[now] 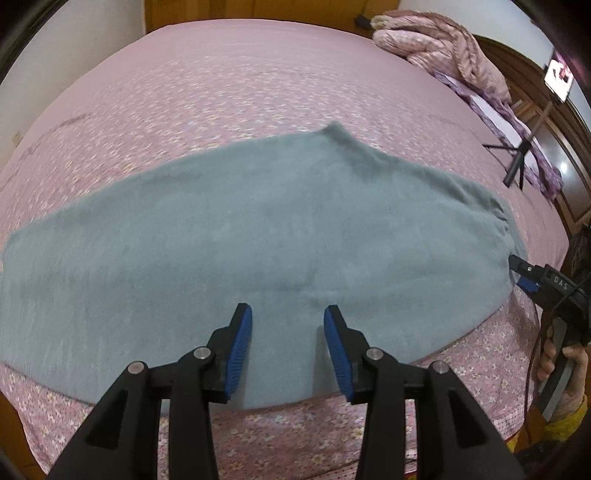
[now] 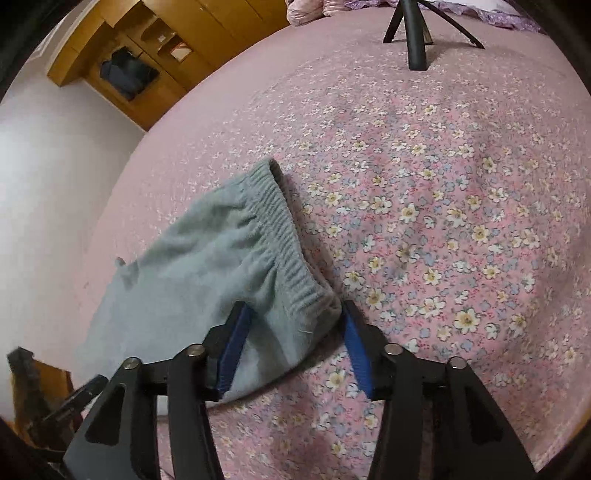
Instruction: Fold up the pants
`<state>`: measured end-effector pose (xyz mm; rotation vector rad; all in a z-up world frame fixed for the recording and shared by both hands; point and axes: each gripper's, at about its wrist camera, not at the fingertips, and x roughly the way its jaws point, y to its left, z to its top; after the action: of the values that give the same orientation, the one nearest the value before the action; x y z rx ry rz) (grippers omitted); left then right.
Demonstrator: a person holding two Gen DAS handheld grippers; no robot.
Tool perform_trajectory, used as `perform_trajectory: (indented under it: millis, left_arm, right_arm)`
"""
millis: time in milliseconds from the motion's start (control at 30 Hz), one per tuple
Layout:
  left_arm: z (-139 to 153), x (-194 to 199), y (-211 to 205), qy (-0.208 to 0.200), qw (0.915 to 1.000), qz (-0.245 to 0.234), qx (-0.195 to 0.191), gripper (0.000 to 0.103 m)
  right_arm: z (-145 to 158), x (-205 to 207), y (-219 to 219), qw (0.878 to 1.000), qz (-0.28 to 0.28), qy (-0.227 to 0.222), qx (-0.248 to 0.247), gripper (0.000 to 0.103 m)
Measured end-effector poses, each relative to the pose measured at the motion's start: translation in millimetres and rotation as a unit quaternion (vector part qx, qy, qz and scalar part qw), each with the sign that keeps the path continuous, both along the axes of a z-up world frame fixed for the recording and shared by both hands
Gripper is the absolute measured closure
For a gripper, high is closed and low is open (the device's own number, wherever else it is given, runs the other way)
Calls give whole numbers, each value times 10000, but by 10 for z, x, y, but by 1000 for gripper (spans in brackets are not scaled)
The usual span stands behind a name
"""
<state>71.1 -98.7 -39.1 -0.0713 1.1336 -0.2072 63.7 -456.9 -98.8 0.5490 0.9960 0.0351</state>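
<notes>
Now my left tool hangs over the near edge of the grey-green pants, its blue pads spread with only fabric showing below the gap and nothing pinched. The pants lie flat across the flowered pink bed, running from far off to the left of this tool over to my right tool. In the left view that tool is cut off at the frame's edge, with my hand only partly visible around its handle.

From the right wrist, my right tool stands spread around the near corner of the ribbed waistband; the left pad lies against the cloth while the right pad sits just beside the corner, not clamping. The legs run out of sight to its left. Ahead of it stands a black tripod, its top cut off. A rumpled pink quilt sits at the bed's far end.
</notes>
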Motion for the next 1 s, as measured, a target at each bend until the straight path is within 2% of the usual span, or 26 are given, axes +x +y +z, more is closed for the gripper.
perform_trajectory:
  millis: [133,233,267,333,367,600,733,900,967,1000]
  left_arm:
    - [-31,-16,138,70,9997,185,-127,61]
    - [-26,-35,197,54,9996,248,-131,61]
    - [-24,-36,195,48,9996,260,-122,61]
    - [-24,-40,241,38,9994,318,-95,60]
    - [-25,-43,252,44,9994,340,-93,60]
    - [-73,-23,297,159,9986,481,-138,58]
    - [-59,-35,308,117,9988,464,-84,55]
    - [-78,-44,323,138,9986,491,-111,55]
    - [-70,-26,306,134,9987,486,-105,54]
    - [-67,-28,307,128,9987,485,-106,54]
  right_arm:
    - [-17,7,26,9997,-26,-227,-99,48]
    - [9,-48,-4,9994,-188,-290,55,49]
    - [22,-69,-17,9993,-229,-287,99,51]
    - [25,-102,-60,9989,-351,-257,153,62]
    - [7,-97,-85,9987,-377,-265,196,63]
    - [10,-135,-129,9984,-352,-335,284,63]
    - [8,-138,-210,9965,-314,-418,655,63]
    - [-24,-20,-188,9989,6,-373,275,63]
    - [-20,-15,-212,9987,-16,-371,338,63]
    - [-13,-21,-216,9987,-20,-375,352,67]
